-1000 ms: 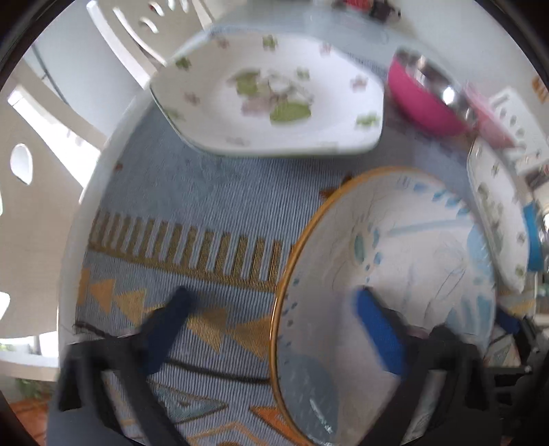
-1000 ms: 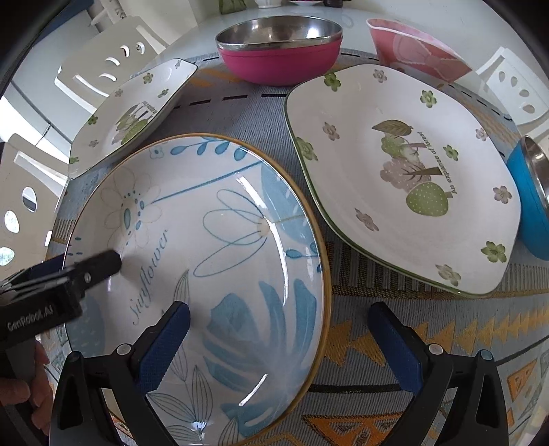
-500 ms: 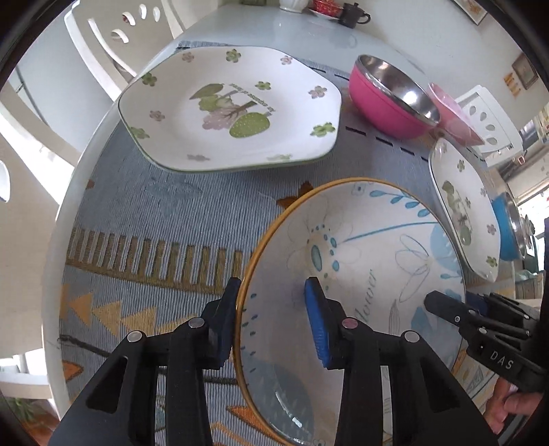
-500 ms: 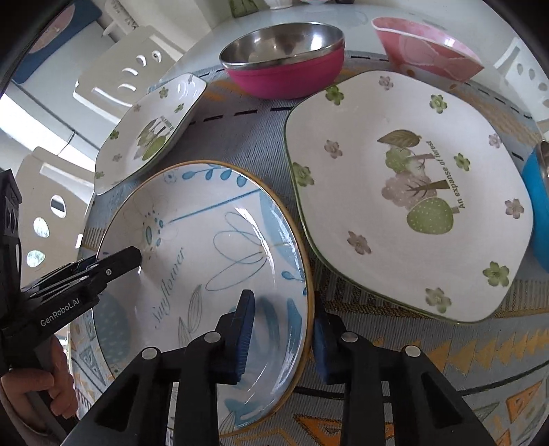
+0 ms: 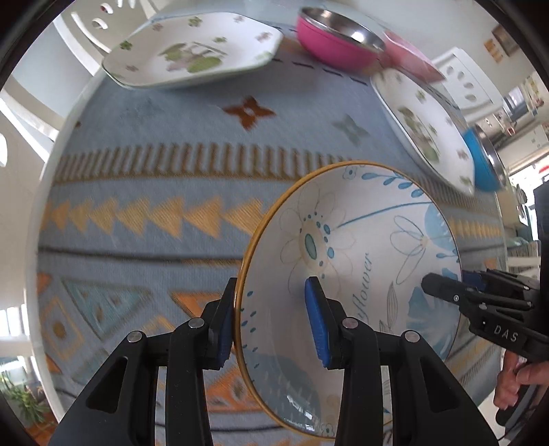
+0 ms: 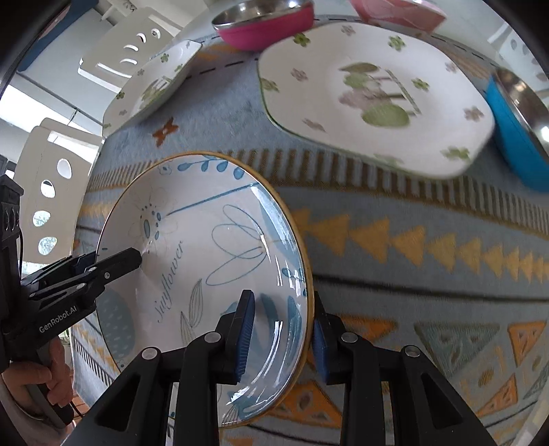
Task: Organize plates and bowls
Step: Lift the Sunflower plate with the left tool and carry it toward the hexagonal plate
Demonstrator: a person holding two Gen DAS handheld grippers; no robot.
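A round sunflower plate (image 5: 357,260) with blue flowers and a yellow rim is held above the patterned tablecloth (image 5: 147,161) by both grippers. My left gripper (image 5: 271,322) is shut on its left rim. My right gripper (image 6: 279,334) is shut on its right rim; the plate also shows in the right wrist view (image 6: 206,247). Each gripper appears in the other's view, the right one (image 5: 446,288) and the left one (image 6: 113,264). A white floral plate (image 5: 192,58) lies at the far left, a second floral plate (image 6: 374,96) at the far right.
A pink steel-lined bowl (image 5: 336,41) and a pink dish (image 6: 398,13) stand at the back. A blue bowl (image 6: 518,127) sits at the right beside the second floral plate. White chairs (image 6: 130,51) stand along the table's left side.
Both grippers closed on the sunflower plate's opposite rims and have lifted it off the cloth and drawn it toward the front edge. The other dishes have not moved.
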